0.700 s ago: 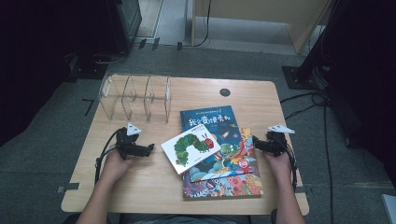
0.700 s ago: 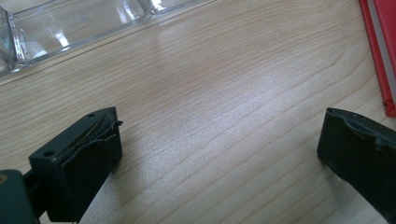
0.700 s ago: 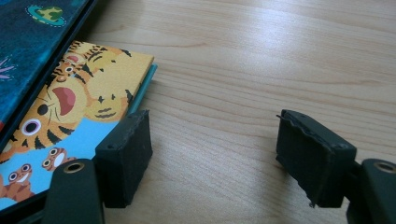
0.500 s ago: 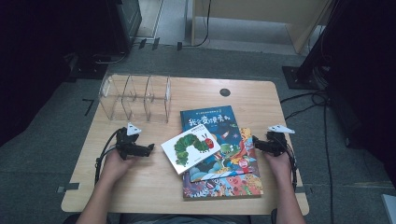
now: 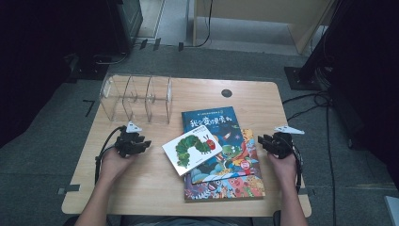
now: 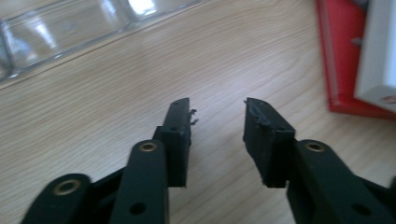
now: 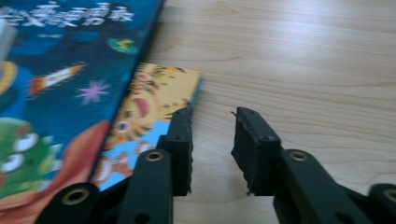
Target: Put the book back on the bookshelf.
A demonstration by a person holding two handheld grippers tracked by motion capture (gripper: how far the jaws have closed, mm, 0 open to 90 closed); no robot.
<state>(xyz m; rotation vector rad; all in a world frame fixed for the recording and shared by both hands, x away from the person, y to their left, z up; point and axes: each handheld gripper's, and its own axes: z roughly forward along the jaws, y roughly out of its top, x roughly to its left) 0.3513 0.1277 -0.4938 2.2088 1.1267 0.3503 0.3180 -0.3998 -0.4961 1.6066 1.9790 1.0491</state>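
Three picture books lie stacked on the wooden table (image 5: 155,188). On top is a small white caterpillar book (image 5: 192,149), under it a blue book (image 5: 221,134), and at the bottom a large colourful book (image 5: 226,187). My left gripper (image 5: 142,145) rests on the table left of the stack, open, with bare wood between its jaws (image 6: 217,107). The red edge of a book (image 6: 336,70) lies to its right. My right gripper (image 5: 261,142) sits at the stack's right edge, open and empty (image 7: 212,116), its left jaw beside the corner of the bottom book (image 7: 149,102).
A clear divided rack (image 5: 136,98) stands at the back left of the table, and its base (image 6: 60,32) shows ahead of the left gripper. A black round hole (image 5: 227,93) sits near the far edge. Cables trail from both grippers. Dark floor surrounds the table.
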